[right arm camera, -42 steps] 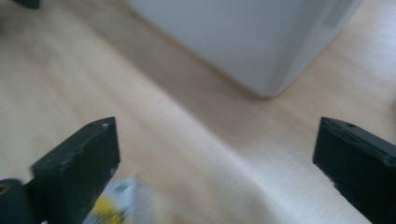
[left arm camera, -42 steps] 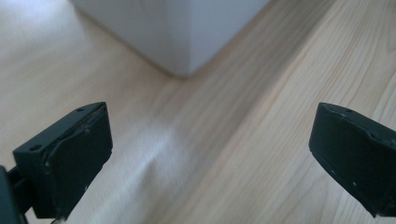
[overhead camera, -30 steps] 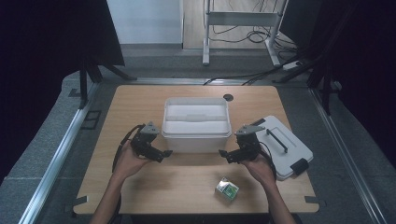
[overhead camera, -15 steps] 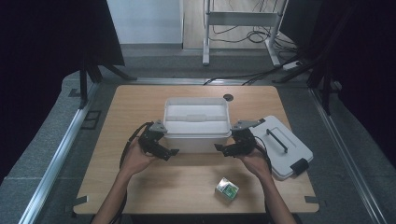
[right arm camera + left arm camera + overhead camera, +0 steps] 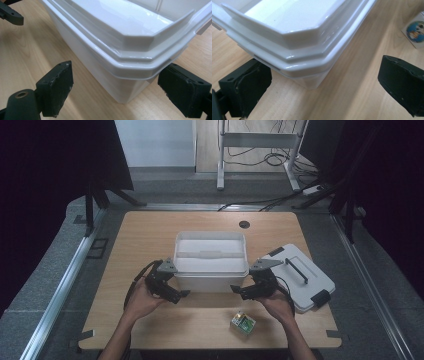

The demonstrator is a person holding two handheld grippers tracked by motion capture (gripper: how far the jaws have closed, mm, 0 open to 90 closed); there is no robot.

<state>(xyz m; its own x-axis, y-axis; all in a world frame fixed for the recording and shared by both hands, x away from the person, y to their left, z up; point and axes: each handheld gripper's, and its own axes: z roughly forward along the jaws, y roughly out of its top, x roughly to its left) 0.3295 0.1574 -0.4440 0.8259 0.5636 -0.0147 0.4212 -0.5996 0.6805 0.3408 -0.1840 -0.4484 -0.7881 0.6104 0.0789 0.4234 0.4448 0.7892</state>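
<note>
The white rectangular plastic bin (image 5: 211, 260) sits mid-table on the light wooden table (image 5: 150, 235). The left gripper (image 5: 176, 293) and right gripper (image 5: 238, 292) each straddle one of its near corners, jaws spread wide, holding nothing. A small green-and-white box (image 5: 243, 322) lies nearer the person than the bin.

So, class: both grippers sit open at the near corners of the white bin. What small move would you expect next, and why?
Probably both close on the rim. The left gripper and right gripper each straddle a near corner of the white bin, jaws open either side of the rim and not yet touching. That suggests a two-handed grip to lift or shift it.
</note>
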